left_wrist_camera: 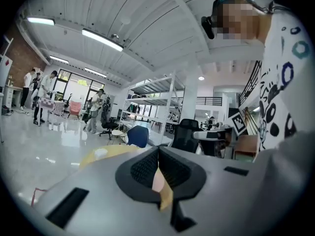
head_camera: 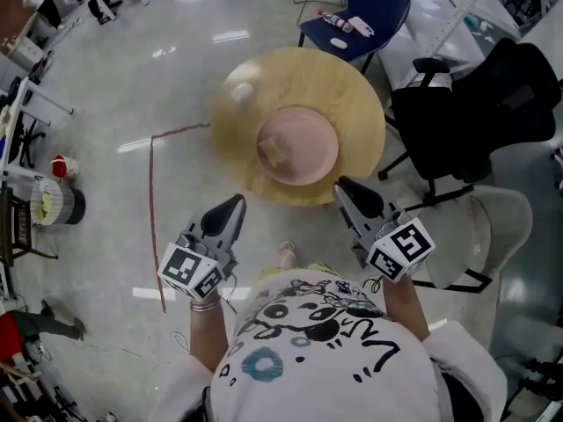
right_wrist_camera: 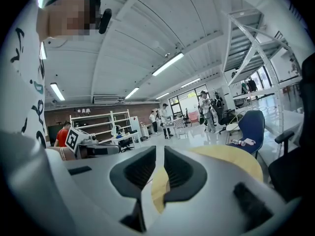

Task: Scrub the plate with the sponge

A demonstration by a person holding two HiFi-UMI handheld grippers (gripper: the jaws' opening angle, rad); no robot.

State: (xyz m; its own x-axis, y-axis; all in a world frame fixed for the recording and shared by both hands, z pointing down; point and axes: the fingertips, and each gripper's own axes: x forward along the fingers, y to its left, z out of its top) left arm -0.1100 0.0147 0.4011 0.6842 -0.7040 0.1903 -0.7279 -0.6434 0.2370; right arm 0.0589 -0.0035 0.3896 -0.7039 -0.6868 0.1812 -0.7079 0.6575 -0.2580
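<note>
Scrub not begun | my left gripper (head_camera: 236, 202) and right gripper (head_camera: 344, 186) clenched on nothing, hanging near me, short of the table (head_camera: 352, 86) | plate (head_camera: 303, 139) mid-table, probable sponge (head_camera: 276, 155) on its left, ready for pickup

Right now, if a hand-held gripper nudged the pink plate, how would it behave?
The pink plate looks rigid and shallow, so it would probably slide, not tip. The round table looks smooth, so it likely offers little friction.

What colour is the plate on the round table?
Pale pink. The plate shows best in the head view.
</note>
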